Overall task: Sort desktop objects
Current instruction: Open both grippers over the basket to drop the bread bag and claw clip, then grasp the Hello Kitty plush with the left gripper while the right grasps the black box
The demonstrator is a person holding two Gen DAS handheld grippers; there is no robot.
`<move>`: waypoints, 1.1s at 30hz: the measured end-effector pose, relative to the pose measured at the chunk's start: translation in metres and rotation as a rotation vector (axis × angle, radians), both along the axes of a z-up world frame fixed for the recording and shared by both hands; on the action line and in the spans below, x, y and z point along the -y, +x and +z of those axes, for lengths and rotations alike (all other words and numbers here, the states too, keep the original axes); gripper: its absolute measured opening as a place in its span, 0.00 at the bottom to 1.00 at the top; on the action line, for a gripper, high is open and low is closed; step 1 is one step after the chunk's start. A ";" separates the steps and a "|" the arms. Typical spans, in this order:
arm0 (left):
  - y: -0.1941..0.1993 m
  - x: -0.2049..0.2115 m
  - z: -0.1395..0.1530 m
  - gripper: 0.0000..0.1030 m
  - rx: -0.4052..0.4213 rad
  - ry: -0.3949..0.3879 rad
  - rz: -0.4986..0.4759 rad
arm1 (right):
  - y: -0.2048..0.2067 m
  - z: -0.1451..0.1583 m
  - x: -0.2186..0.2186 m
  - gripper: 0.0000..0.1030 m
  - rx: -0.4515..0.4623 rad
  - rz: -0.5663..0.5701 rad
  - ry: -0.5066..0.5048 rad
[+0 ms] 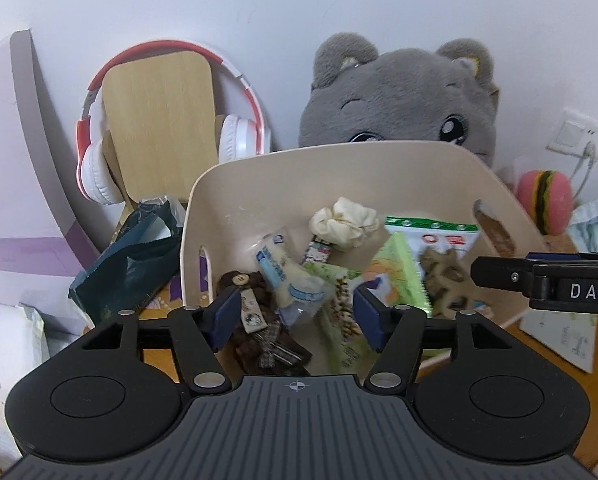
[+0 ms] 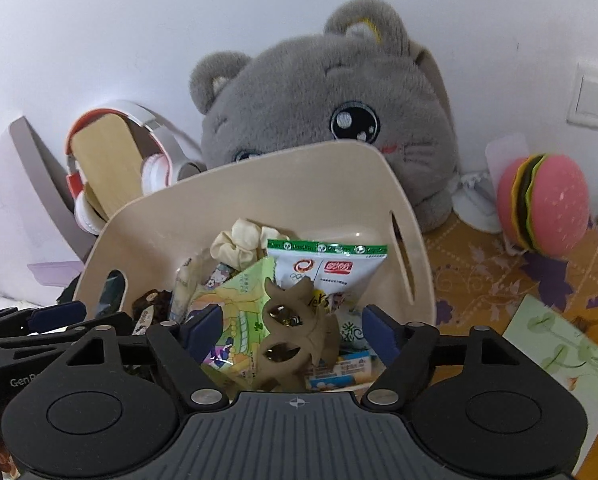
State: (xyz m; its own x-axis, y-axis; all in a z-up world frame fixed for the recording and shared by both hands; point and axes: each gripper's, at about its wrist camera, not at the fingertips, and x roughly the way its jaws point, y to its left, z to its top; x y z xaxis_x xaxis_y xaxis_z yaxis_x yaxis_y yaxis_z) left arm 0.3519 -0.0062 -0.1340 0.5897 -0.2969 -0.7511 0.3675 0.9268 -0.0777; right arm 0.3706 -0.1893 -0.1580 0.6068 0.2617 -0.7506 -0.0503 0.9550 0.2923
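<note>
— Beige plastic, is that the bin (image 1: 235,200) both tools point into?

— Yes. Going from the left in the left wrist view: red-and-white headphones (image 1: 99,160) hang over a wooden board (image 1: 159,120) against the wall, and a dark blue bag (image 1: 131,268) lies just beside the bin's left wall. Inside the bin, a brown fabric toy (image 1: 255,336) sits at the near left, then a clear wrapped packet (image 1: 287,276), a cream scrunchie (image 1: 345,220), a green-topped snack packet (image 1: 431,232) and a tan claw clip (image 1: 443,276).

— And the left tool (image 1: 297,316)?

— Its blue pads stand apart over the brown toy and the clear packet, pressing on neither. Nothing is held.

— The right tool (image 2: 291,332)?

— Also apart. In the right wrist view the tan clip lies between its pads on a green illustrated packet (image 2: 239,304), but the pads do not touch it.

— What stands behind?

— A grey plush cat (image 2: 339,92) leans on the wall behind the bin. Further right, a pink burger toy (image 2: 547,208) sits on the orange patterned worktop (image 2: 479,272), and a pale green card (image 2: 567,348) lies at the near right.
</note>
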 end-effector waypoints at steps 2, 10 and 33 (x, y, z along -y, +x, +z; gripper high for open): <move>-0.010 -0.003 0.004 0.64 -0.024 -0.031 0.020 | -0.007 0.007 0.002 0.85 0.023 0.011 -0.003; -0.064 -0.010 0.011 0.64 -0.082 -0.105 0.056 | -0.058 0.035 0.011 0.98 0.166 0.073 -0.031; -0.125 0.041 -0.092 0.64 -0.274 -0.051 0.059 | -0.134 -0.039 0.036 1.00 0.012 0.130 -0.216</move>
